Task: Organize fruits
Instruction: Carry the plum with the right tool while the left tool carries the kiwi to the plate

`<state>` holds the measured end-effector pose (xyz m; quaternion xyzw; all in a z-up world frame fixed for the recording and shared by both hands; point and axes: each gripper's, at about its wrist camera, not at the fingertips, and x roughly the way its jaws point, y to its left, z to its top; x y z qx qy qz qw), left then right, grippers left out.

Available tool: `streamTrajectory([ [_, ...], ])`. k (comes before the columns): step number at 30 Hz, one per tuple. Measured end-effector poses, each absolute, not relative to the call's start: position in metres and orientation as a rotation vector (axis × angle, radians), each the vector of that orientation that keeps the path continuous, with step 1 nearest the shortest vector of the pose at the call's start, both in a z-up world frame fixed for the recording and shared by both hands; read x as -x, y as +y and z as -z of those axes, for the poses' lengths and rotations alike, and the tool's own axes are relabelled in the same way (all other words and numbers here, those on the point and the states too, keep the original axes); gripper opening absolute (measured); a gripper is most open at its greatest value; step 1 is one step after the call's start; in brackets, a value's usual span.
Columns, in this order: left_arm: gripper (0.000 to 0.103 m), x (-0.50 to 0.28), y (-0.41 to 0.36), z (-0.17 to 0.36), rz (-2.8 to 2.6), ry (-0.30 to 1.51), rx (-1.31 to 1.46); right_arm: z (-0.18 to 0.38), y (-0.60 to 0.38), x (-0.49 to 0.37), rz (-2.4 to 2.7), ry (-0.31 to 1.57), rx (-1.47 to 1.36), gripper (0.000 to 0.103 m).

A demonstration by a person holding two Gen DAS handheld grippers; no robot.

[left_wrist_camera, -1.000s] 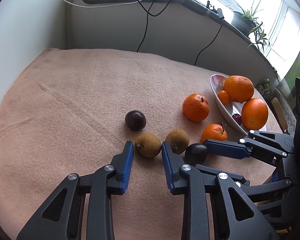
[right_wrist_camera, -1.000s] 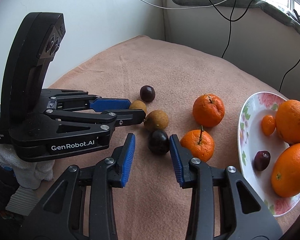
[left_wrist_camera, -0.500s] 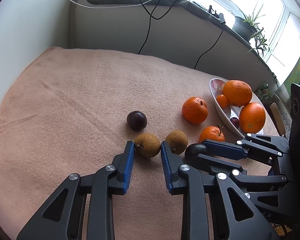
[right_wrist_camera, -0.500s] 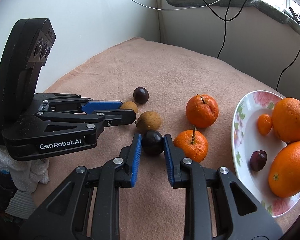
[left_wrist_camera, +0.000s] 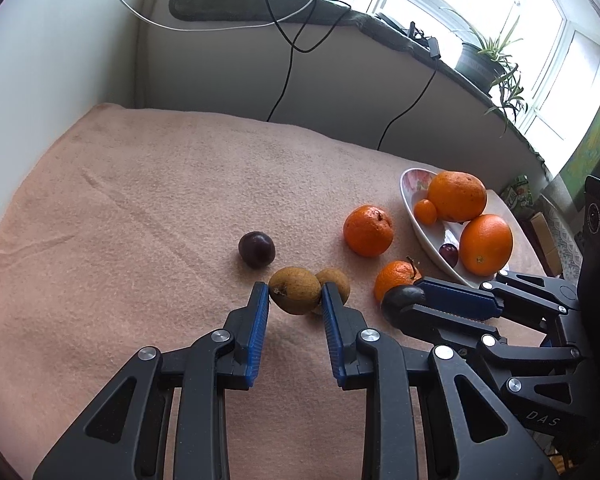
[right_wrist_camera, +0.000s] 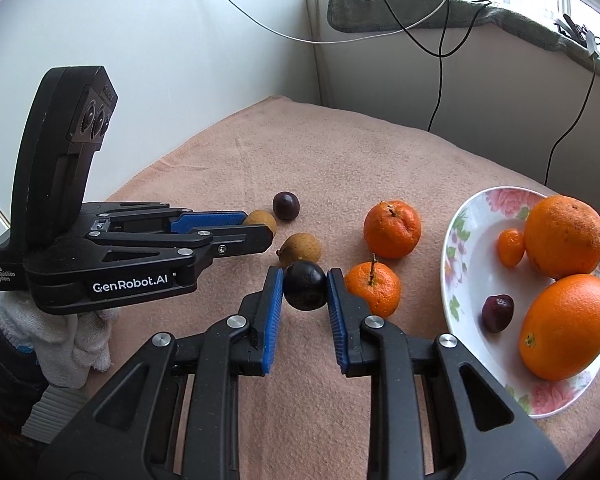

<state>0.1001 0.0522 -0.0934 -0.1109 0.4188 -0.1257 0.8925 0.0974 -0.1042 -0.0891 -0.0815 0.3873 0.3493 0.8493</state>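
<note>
My left gripper point(left_wrist_camera: 295, 294) is shut on a brown fruit point(left_wrist_camera: 295, 290), held a little above the pink cloth. A second brown fruit point(left_wrist_camera: 334, 282) lies just behind it. My right gripper point(right_wrist_camera: 303, 286) is shut on a dark plum point(right_wrist_camera: 304, 286); it also shows in the left wrist view point(left_wrist_camera: 402, 296). Another dark plum point(left_wrist_camera: 256, 249) lies on the cloth to the left. Two tangerines point(right_wrist_camera: 392, 229) point(right_wrist_camera: 373, 289) sit on the cloth beside the flowered plate point(right_wrist_camera: 466, 256), which holds two big oranges, a small orange and a plum.
The table is covered by a pink cloth point(left_wrist_camera: 140, 200). Walls close it at the left and back, with black cables point(left_wrist_camera: 288, 64) hanging down. A windowsill with a potted plant point(left_wrist_camera: 484, 64) runs behind. The plate stands near the right edge.
Both grippers closed on their fruit: the left on the brown fruit, the right on the dark plum. Both fruits are now lifted slightly off the cloth.
</note>
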Motion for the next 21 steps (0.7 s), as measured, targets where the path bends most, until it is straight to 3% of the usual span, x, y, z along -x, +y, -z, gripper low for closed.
streamTrajectory([
  [21,0.025,-0.118,-0.002,0.072,0.372,0.831,0.209,0.054,-0.187,-0.110,-0.587,0.738,0.062,0.024],
])
